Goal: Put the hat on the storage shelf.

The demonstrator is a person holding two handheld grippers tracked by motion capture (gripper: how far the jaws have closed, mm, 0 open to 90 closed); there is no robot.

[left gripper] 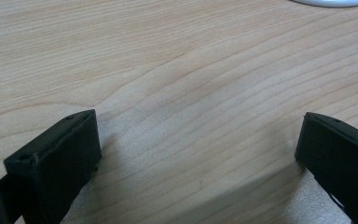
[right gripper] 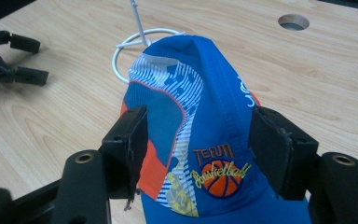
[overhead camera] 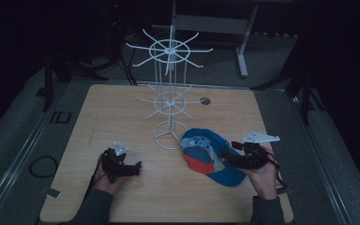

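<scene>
Both hands low; right gripper [right gripper: 198, 140] straddles cap [right gripper: 200, 121]

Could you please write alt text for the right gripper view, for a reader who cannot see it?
A blue cap with orange and white panels and a basketball emblem lies on a wooden table, between the open black jaws of the right gripper. Behind it stands the round base of a white wire rack; the left gripper shows at far left.

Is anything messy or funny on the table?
Only a little: the blue basketball cap lies slumped on the wooden table against the round base of the empty white wire rack instead of hanging from it. Nothing looks spilled or broken.
</scene>
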